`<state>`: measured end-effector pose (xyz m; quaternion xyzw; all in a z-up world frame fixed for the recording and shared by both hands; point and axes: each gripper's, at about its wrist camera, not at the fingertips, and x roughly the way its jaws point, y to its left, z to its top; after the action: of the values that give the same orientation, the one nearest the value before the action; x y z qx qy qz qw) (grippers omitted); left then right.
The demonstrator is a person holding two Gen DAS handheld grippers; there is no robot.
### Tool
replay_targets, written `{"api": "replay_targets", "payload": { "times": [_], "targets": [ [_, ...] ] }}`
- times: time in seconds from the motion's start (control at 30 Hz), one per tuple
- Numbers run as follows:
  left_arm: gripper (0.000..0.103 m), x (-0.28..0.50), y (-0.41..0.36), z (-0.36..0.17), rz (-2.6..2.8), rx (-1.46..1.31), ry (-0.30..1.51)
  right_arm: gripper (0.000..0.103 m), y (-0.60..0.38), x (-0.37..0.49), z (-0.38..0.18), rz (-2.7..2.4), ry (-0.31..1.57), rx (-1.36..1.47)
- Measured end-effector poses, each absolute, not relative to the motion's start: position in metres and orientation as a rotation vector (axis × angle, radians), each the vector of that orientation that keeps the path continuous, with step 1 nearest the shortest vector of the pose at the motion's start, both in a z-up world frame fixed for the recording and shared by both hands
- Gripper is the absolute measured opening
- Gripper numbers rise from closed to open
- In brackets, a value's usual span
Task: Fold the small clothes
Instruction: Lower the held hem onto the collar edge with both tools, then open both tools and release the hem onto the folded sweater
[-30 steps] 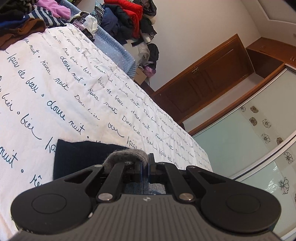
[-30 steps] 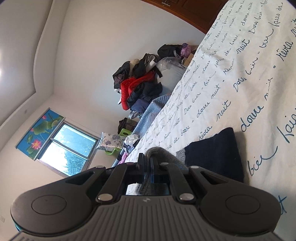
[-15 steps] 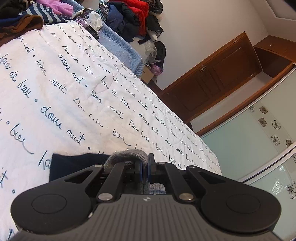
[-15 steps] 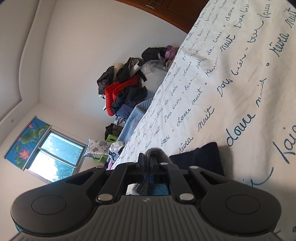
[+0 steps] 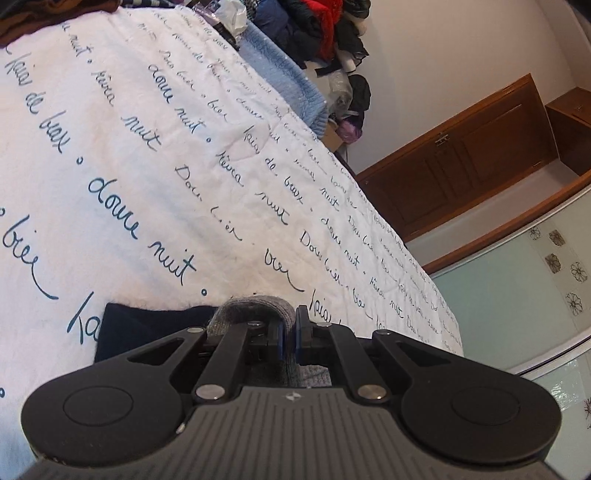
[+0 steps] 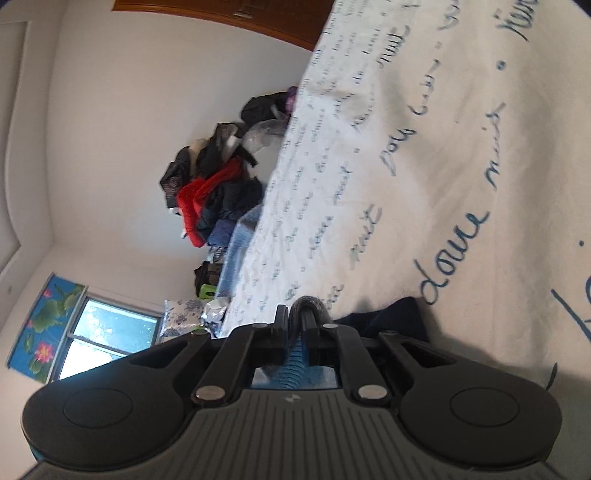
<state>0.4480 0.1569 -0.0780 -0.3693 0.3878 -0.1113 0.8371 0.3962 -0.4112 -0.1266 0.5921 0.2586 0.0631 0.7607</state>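
Note:
A small garment with a grey knitted band [image 5: 255, 308] and a dark navy body [image 5: 147, 328] lies low over the white bedspread [image 5: 147, 166] with blue script. My left gripper [image 5: 289, 332] is shut on the grey band, which bulges over its left finger. In the right wrist view my right gripper [image 6: 294, 325] is shut on the same grey band [image 6: 314, 304], with the navy part [image 6: 388, 319] hanging to the right on the bedspread [image 6: 424, 129]. The rest of the garment is hidden behind the gripper bodies.
A pile of dark and red clothes [image 5: 317, 29] and a light blue blanket [image 5: 280, 74] sit at the bed's far end. More clothes [image 5: 55, 7] lie top left. A wooden cabinet [image 5: 461, 155] and glass wardrobe door [image 5: 535, 295] stand beyond. A window [image 6: 103, 336] shows.
Both grippers have moved forward and lower over the bedspread with the garment in them. Less of the navy part shows. The right view has tilted and is blurred.

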Motion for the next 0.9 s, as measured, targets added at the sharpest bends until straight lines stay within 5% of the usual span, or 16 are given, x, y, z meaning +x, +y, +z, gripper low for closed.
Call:
{"api": "replay_targets", "payload": {
  "times": [0.17,0.33,0.5,0.73,0.9],
  "targets": [
    [0.015,0.447,0.163,-0.075,-0.194,-0.771,0.821,0.015,-0.414,0.394,-0.122,0.097,0.559,1.264],
    [0.045,0.437,0.175,-0.059,-0.144,-0.767,0.744,0.027,-0.404,0.384,-0.098,0.155,0.529,1.146],
    [0.053,0.427,0.162,-0.052,-0.202,-0.724,0.762,0.059,-0.370,0.387,-0.083,0.275,0.610,0.967],
    [0.054,0.403,0.124,-0.062,-0.239,-0.507,0.846,0.059,-0.352,0.373,-0.071,0.160,0.640,0.810],
    [0.069,0.363,0.099,-0.058,-0.156,-0.266,0.763,0.065,-0.321,0.332,-0.050,0.287,0.655,0.669]
  ]
}}
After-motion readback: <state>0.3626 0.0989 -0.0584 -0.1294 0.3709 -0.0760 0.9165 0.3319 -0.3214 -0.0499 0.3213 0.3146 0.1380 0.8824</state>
